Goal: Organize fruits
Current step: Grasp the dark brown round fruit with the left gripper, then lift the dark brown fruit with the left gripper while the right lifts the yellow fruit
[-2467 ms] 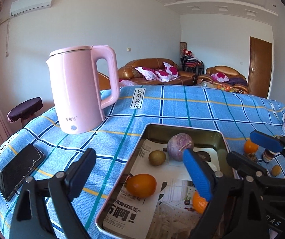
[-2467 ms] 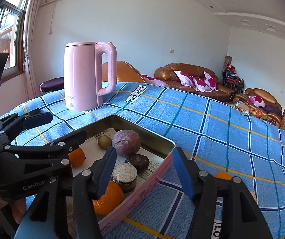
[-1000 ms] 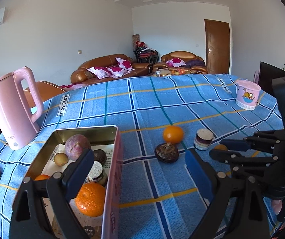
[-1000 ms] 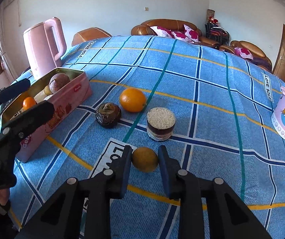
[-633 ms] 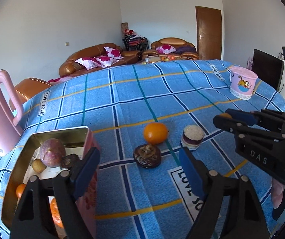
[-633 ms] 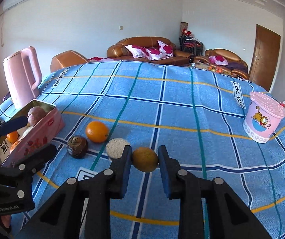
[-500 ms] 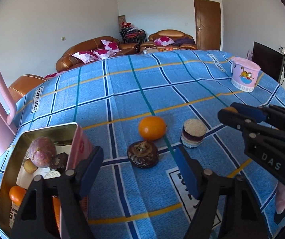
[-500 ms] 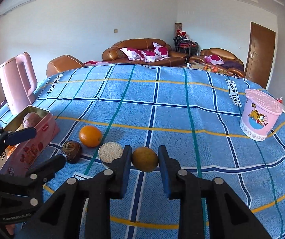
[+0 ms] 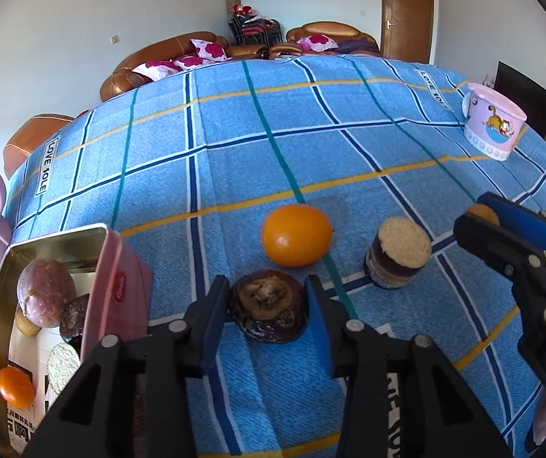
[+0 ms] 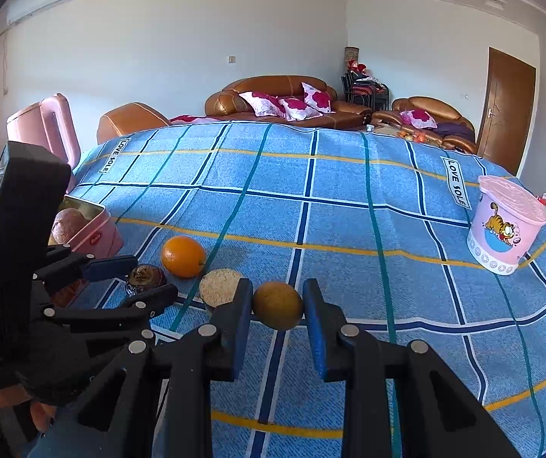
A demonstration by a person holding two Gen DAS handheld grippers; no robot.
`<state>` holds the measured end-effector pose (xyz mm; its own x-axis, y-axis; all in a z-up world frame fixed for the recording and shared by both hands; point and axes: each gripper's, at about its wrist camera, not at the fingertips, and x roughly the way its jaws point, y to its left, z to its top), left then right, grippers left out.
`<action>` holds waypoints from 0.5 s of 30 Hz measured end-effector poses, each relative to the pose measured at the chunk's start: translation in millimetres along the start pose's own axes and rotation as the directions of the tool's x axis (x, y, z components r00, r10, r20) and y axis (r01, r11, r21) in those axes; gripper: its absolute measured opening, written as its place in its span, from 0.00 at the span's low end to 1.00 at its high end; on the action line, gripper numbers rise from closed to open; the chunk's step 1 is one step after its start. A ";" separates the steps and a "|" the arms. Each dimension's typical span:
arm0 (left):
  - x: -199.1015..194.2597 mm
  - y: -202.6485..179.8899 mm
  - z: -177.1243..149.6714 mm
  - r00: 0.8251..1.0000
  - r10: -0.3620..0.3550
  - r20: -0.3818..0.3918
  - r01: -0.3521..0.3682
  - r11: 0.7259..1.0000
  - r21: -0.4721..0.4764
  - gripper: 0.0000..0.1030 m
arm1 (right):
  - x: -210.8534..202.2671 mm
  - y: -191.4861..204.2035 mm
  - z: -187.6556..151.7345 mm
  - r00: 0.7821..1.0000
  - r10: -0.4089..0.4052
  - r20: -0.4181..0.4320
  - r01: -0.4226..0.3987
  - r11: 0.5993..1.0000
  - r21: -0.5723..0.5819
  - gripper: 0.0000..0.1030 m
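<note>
A dark brown, wrinkled fruit (image 9: 269, 305) lies on the blue checked cloth. My left gripper (image 9: 266, 283) has a finger on each side of it. Its jaws are closing and both pads touch the fruit's flanks. From the right wrist view the same left gripper (image 10: 148, 276) straddles that dark fruit (image 10: 144, 275). My right gripper (image 10: 276, 305) is shut on a round yellow-brown fruit (image 10: 277, 304), held just above the cloth. An orange (image 9: 296, 234) and a cut, pale-topped piece (image 9: 400, 252) sit just behind the dark fruit.
A pink tin (image 9: 120, 286) at the left holds several fruits on paper. A pink kettle (image 10: 49, 126) stands behind it. A pink cartoon cup (image 10: 505, 221) sits far right. My right gripper (image 9: 501, 221) reaches in from the right edge of the left wrist view.
My left gripper swung away from the tin, came down over the dark fruit and narrowed its jaws onto it. The right gripper kept its hold on the yellow-brown fruit, lifted it slightly, then stayed still.
</note>
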<state>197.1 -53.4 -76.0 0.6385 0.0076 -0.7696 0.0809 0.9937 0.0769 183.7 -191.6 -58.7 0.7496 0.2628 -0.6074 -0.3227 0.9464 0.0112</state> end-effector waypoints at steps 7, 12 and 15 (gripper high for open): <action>-21.6 -1.3 -6.8 0.995 -0.052 0.081 0.052 0.999 -0.003 0.40 | -0.1 -5.0 0.3 0.999 0.032 0.005 -0.032 0.999 0.027 0.28; -32.0 2.5 -7.8 0.989 -0.064 0.136 0.067 0.998 -0.020 0.40 | -2.9 -3.0 -0.3 0.999 0.046 0.022 -0.046 0.999 0.019 0.28; -37.6 5.0 -9.0 0.984 -0.060 0.167 0.066 0.997 -0.032 0.40 | -4.7 -3.1 -1.1 0.998 0.054 0.033 -0.055 0.998 0.017 0.28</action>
<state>166.6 -47.7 -52.4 0.7516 -0.0708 -0.6558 0.0984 0.9951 0.0054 180.5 -196.0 -56.7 0.7499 0.3196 -0.5792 -0.3531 0.9338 0.0581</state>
